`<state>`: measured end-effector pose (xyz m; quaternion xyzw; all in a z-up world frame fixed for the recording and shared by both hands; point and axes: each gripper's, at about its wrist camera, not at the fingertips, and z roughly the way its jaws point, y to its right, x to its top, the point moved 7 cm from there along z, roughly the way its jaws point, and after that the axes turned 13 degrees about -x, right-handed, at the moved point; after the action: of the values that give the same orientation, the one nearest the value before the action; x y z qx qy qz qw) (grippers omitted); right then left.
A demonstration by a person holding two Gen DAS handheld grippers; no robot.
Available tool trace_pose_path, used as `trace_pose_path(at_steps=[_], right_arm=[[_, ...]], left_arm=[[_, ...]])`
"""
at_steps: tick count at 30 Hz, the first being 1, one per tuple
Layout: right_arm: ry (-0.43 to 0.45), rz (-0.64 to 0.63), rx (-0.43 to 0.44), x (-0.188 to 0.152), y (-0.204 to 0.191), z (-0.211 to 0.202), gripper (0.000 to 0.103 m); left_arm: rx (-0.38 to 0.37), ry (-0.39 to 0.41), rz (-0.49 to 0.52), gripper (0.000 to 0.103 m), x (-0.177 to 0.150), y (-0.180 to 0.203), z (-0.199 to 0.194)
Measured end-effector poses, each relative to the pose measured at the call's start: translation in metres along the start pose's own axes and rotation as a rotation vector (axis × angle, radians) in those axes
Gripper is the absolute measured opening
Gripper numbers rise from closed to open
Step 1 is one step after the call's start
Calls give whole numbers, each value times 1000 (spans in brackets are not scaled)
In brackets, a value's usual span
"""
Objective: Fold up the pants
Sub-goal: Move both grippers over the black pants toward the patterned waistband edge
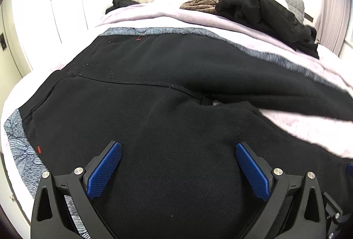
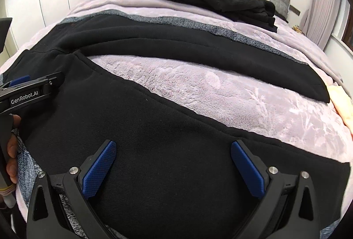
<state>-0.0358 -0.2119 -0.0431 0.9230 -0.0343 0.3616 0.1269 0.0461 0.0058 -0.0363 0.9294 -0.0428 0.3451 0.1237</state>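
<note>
Left wrist: pants (image 1: 154,84) apparently under spread gripper (image 1: 178,150).

Pants (image 1: 176,75) black, red stitch mark near waistband. Blanket (image 2: 198,89) pale lilac, embossed leaf pattern. Grey-blue floral-print cloth (image 1: 17,128) underneath. Gripper pads (image 1: 103,172) blue, cross-hatched. Far heap (image 1: 205,1) brown, probably quilted.

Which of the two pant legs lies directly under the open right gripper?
The near leg, running beneath the right gripper; the far leg lies beyond a wedge of lilac blanket.
</note>
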Motion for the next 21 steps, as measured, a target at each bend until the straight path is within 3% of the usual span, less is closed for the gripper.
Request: trace_pose_path(at_steps=[3,5,9,15,21], right_arm=[[128,26,37,29,-1,-42,103],[170,48,82,49,-5,-63,103],[172,82,135,82,-13,-73,103],[178,128,164,106,-28,-78,103],[202,87,165,111,-49,-82,103]], left_arm=[[-36,55,-29,103,16,-4,-29],[9,93,-19,103,33,-12,-54],[49,103,-24,103,55,-34,-71],[103,67,2,103,59,-45,-72],[108,150,41,103,63,-44,-85]])
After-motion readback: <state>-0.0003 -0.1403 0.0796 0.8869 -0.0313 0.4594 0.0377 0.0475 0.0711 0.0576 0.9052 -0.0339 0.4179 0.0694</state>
